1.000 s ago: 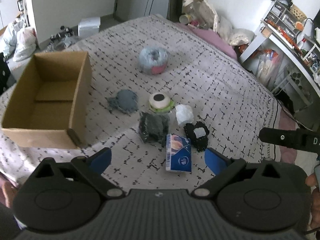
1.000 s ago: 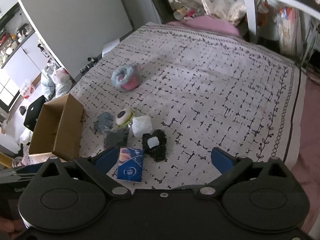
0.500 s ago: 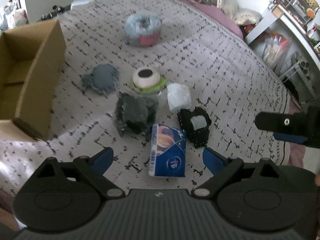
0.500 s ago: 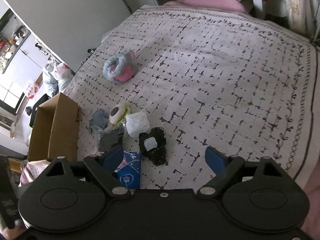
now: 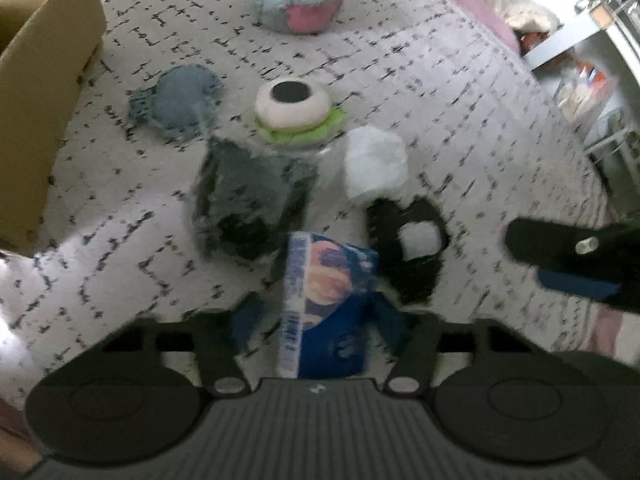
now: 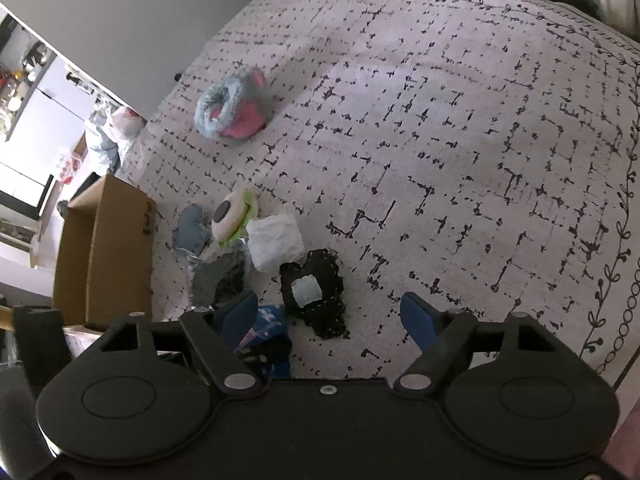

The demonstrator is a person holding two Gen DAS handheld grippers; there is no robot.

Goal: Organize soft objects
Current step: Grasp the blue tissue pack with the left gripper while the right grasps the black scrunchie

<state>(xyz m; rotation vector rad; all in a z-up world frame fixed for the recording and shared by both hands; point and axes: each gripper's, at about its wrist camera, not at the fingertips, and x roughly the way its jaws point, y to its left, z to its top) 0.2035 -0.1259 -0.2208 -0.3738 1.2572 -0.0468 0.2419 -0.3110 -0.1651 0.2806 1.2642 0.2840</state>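
The left hand-held gripper (image 5: 316, 320), its jaws just closing, pinches the blue tissue pack (image 5: 328, 300) to box it, while the right hand-held gripper (image 6: 332, 316) hangs spread, empty.

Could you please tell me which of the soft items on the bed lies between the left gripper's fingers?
The blue tissue pack: it sits between the left gripper fingers, while the others lie farther up the bed.

Blue tissue pack (image 5: 332, 300), brown box (image 5: 44, 92), black-dashed white bedspread (image 6: 460, 140)
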